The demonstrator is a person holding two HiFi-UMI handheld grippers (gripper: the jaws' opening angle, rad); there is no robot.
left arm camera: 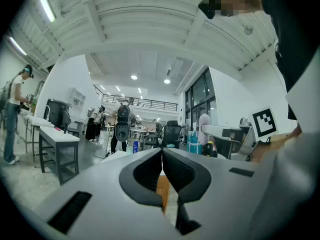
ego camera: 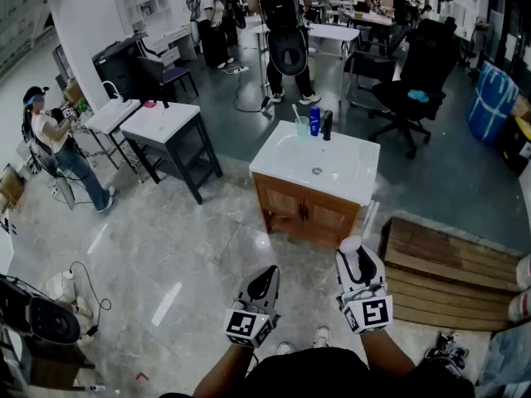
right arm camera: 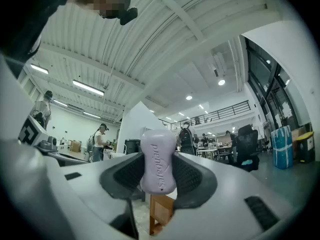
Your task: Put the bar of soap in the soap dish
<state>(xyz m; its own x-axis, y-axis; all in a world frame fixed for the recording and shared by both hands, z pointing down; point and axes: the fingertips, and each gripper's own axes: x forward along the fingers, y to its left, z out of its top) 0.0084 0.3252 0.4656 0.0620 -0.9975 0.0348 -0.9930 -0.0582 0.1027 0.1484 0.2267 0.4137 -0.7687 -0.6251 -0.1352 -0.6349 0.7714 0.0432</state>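
The bar of soap [right arm camera: 159, 161], its long axis upright, is pinched in your right gripper [ego camera: 356, 261], your left gripper [ego camera: 266, 281] has its jaws pressed together empty, and the washbasin cabinet [ego camera: 286, 162] lies well ahead of both.

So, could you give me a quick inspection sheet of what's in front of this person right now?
Surface: white washbasin top on a wooden cabinet.
Job's things: bar of soap, held in the right gripper; soap dish not seen.
Clutter: cup with toothbrush, blue bottle and dark bottle at the basin's back edge.
Grippers: right gripper closed on the soap; left gripper shut, empty.
Cables: floor cable beyond the basin; another cable at lower left.
Surroundings: tiled floor, wooden pallet on the right, office chair, white tables, several people.
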